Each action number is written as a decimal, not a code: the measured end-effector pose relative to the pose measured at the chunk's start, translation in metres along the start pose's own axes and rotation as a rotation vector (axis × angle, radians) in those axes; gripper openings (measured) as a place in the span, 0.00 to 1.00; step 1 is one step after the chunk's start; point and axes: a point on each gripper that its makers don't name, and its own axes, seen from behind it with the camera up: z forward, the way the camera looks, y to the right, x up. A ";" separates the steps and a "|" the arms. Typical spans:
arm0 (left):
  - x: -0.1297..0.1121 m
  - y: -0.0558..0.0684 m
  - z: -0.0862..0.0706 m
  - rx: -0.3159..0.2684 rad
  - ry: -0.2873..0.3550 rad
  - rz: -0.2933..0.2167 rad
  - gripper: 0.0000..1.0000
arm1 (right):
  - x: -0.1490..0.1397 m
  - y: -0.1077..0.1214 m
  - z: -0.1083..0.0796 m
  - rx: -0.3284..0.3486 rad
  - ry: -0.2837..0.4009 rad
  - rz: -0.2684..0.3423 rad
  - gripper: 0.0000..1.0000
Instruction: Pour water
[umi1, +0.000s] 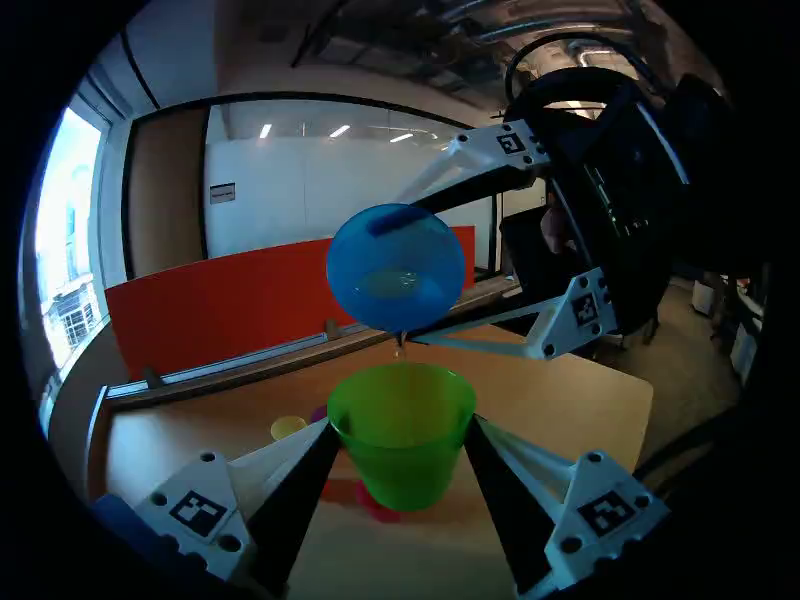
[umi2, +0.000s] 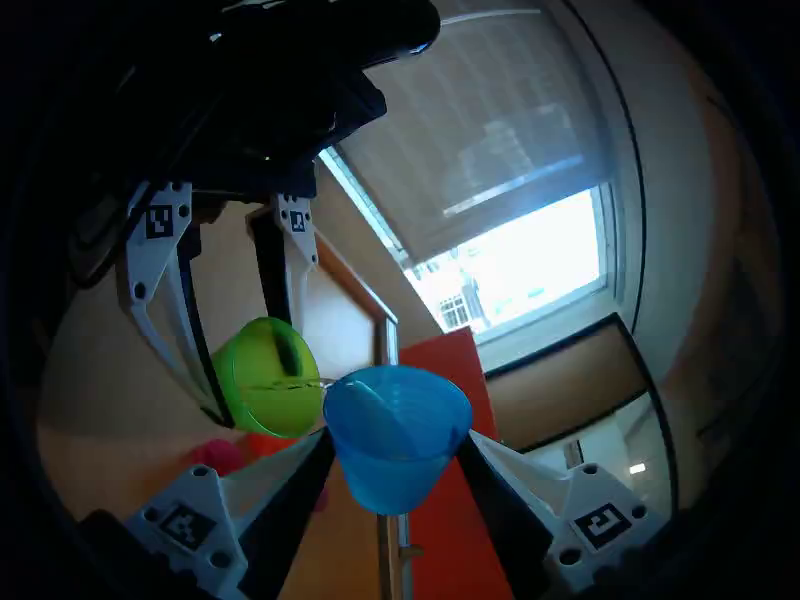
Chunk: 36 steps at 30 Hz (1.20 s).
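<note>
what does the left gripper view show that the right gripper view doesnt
Left gripper view: a thin drip of water falling from the tilted blue cup toward the green cup below it, a small yellow cup on the table, and a glass wall with ceiling lights behind it.
Right gripper view: a blind pulled partway down over a bright window.
Both: the right gripper gripping the blue cup, the left gripper gripping the green cup, and the orange panel.

The blue cup (umi1: 396, 265) and green cup (umi1: 403, 445) looked like smooth, glossy, translucent plastic. The tabletop (umi1: 570, 400) had a matt, pale wood-look surface. The left gripper (umi1: 400, 425) had fingers (umi1: 262, 468) of matt white plastic.
</note>
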 end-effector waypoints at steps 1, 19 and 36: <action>0.000 0.000 0.000 0.000 0.001 0.000 0.85 | 0.000 0.000 0.000 0.000 0.000 -0.004 0.88; 0.000 0.001 0.001 0.000 0.002 0.001 0.85 | -0.004 0.012 0.002 -0.017 -0.001 -0.044 0.88; 0.001 0.000 0.002 0.001 0.002 0.004 0.86 | -0.006 0.016 0.001 -0.022 0.000 -0.084 0.87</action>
